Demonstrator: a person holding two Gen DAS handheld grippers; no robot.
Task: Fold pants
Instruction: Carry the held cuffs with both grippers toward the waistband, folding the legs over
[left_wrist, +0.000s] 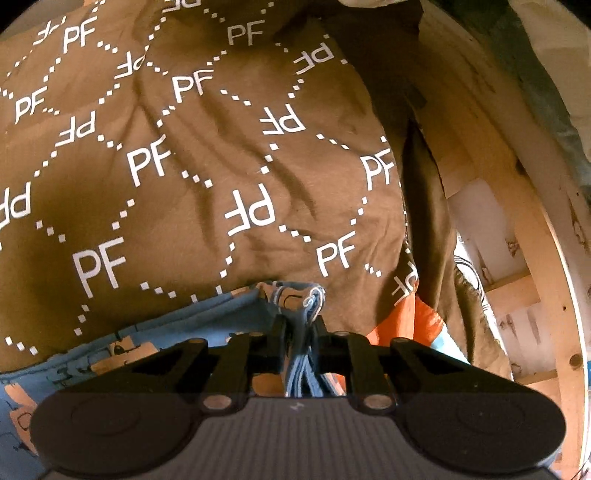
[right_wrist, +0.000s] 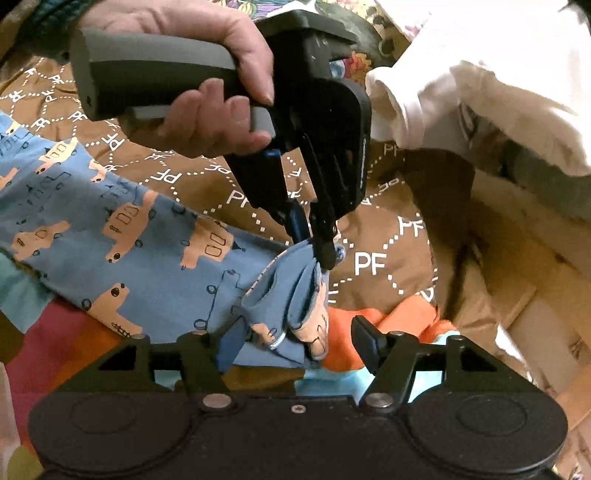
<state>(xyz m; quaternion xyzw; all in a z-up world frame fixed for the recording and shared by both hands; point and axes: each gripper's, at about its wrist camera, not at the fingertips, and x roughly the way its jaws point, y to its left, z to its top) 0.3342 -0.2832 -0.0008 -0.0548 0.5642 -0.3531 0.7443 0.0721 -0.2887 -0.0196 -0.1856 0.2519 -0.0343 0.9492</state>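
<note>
Jaws first: left gripper (left_wrist: 300, 332) has its jaws pressed onto a bunched corner of the pants (right_wrist: 140, 236), w/ several blue fabric layers squeezed between the pads; right gripper (right_wrist: 299, 343) has jaws spread wide, left pad just beside a hanging fold of the same garment, right pad apart from it over orange cloth (right_wrist: 391, 314). In the right wrist view the left gripper (right_wrist: 314, 236) comes down from the far side, held by the person's left hand (right_wrist: 207, 74) wrapped round its grey handle, tips pinching the pants corner and lifting it so the fabric drapes down in pleats toward the near side. Pants are blue w/ tan vehicle prints; most of the garment lies spread to the left, running from far left to the pinched corner at centre. Under them is a brown sheet (left_wrist: 207, 155) printed w/ white "PF" letters and dotted hexagons, wrinkled. White garment (right_wrist: 480, 81) lies at far right on the brown sheet. Multicoloured cloth (right_wrist: 48, 332) shows at near left. Wooden frame (left_wrist: 546, 258) runs along the right edge in the left wrist view.
</note>
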